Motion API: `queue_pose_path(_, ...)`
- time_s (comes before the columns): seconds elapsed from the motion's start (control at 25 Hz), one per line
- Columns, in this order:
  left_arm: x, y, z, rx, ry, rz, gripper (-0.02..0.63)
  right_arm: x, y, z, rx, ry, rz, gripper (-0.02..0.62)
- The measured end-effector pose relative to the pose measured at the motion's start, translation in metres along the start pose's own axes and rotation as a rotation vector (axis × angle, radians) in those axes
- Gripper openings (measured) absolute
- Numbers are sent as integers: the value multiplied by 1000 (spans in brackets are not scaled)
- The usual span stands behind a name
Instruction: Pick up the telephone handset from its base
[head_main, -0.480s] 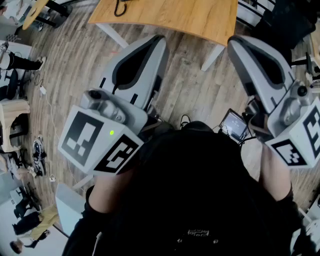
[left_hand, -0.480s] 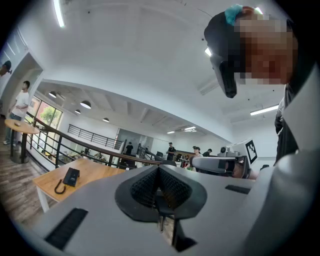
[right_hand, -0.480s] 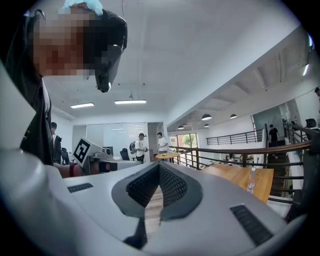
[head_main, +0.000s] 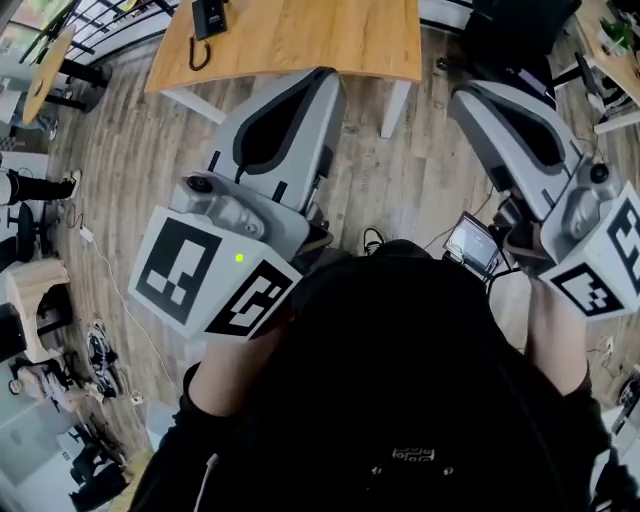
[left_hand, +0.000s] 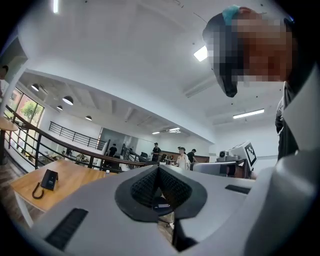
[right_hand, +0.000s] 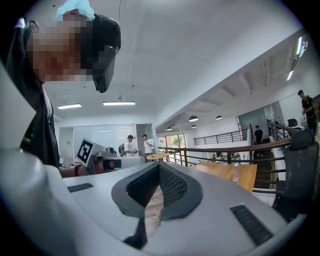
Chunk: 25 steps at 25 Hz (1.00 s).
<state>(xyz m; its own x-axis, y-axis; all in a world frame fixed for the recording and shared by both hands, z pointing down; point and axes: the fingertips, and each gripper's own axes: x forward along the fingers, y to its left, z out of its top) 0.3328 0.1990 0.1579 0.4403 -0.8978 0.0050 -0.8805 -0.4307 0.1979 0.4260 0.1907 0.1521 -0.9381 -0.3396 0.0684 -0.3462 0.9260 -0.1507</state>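
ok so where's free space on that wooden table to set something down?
The wooden table is bare from the telephone and its cord at the left end across to the right-hand edge, all along the near side. Only that left corner is crowded. Its far edge is cut off in the head view.

You have no text here that can be read. The left cube (head_main: 215, 280) and right cube (head_main: 605, 265) carry only black-and-white square markers, no letters or numbers. The print (head_main: 410, 455) on your dark top, bottom centre of the head view, is too small to make out.
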Motion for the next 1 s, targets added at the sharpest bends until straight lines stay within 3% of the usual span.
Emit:
queue_pose_path(0.16,6,-3,-4,-6,20,10,3,-6,2,-2,11,12,0,15)
queue_pose_path(0.44,0,-1,-22,-41,20,59,3,4,-5,-14,38,-4,75,15)
queue_pose_path(0.72,-45,35,-27,-29,8,192,3,65,27,-30,30,15,281,15)
queue_pose_path(1.0,-76,33,-9,-16,-29,282,3,72,53,-8,-17,-14,394,15)
